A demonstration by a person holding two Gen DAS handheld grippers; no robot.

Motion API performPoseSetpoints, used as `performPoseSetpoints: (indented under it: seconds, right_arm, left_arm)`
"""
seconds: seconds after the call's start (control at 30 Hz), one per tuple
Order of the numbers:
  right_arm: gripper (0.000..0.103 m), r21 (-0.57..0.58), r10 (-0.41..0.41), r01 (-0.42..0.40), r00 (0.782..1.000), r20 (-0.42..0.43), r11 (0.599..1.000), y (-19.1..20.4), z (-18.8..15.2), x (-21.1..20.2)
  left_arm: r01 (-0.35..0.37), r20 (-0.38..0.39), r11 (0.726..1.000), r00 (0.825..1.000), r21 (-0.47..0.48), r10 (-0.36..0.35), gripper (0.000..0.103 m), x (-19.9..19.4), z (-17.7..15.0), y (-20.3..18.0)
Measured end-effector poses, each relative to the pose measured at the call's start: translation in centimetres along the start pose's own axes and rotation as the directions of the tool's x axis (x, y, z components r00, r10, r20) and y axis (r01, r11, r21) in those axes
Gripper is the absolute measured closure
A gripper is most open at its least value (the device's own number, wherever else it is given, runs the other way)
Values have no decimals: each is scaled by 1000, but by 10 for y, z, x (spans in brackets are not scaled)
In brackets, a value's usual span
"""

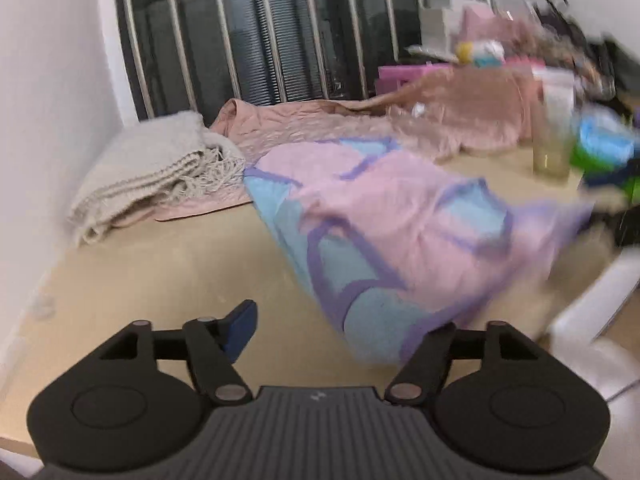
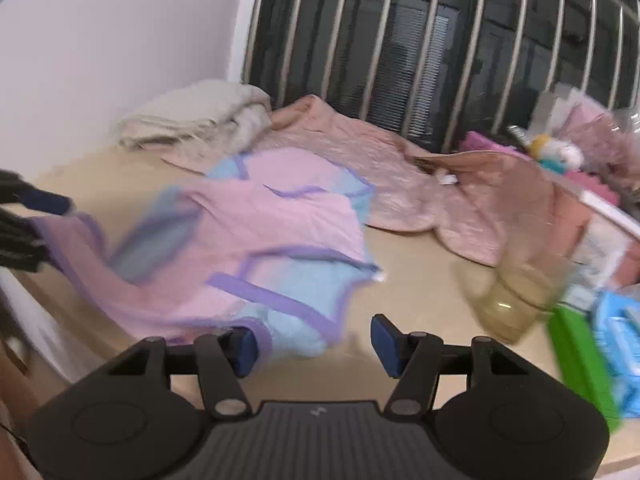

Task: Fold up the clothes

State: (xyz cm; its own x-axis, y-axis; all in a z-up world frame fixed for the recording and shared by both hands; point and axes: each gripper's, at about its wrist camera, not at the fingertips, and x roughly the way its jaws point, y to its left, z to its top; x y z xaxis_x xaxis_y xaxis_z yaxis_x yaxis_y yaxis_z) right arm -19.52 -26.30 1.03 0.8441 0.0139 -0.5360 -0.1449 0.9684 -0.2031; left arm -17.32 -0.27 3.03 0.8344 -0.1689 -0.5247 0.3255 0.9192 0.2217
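I see the pink-and-blue shirt (image 1: 384,220) crumpled on the table (image 1: 160,272), its long axis running from 7 to 1 o'clock ahead of my left claw (image 1: 344,328). Both claws gape, holding nothing. My right claw (image 2: 314,346) is nearer, its left finger (image 2: 244,350) touching the hem.

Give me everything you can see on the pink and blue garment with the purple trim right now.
The pink and light-blue garment with purple trim looks like thin, soft fabric in pink panels and blue patches edged with purple bands. It lies crumpled and unfolded on the beige tabletop, its far edge against the wrinkled pink quilted cloth. Both claws are open: the right claw at its near hem, the left claw at its blurred, lifted corner.
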Motion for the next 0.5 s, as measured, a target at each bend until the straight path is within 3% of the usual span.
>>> performPoseSetpoints:
  seconds: [0.03,0.1,0.17,0.23,0.3,0.5]
  right_arm:
    - [45,-16,-9,9,1000,4,1000,-3,-5,-6]
    - [45,-46,52,-53,999,-9,998,-4,-12,-19]
    - [45,-102,158,-158,987,-14,982,2,-14,-30]
    - [45,-142,291,-288,957,-1,947,9,-13,-40]
    - [45,-147,373,-366,928,18,919,15,-12,-43]
    - [47,-84,350,-347,936,28,934,35,-12,-9]
  left_arm:
    - [-33,16,999,999,29,33,23,3,-2,-11]
    - [-76,54,993,996,87,71,23,-3,-10,-30]
    - [-55,70,990,996,129,46,22,-9,-12,-43]
    - [-42,68,989,997,143,33,20,-11,-14,-48]
    - [-69,48,987,997,149,62,20,-9,-17,-50]
    - [-28,31,988,999,154,24,20,-18,-25,-46]
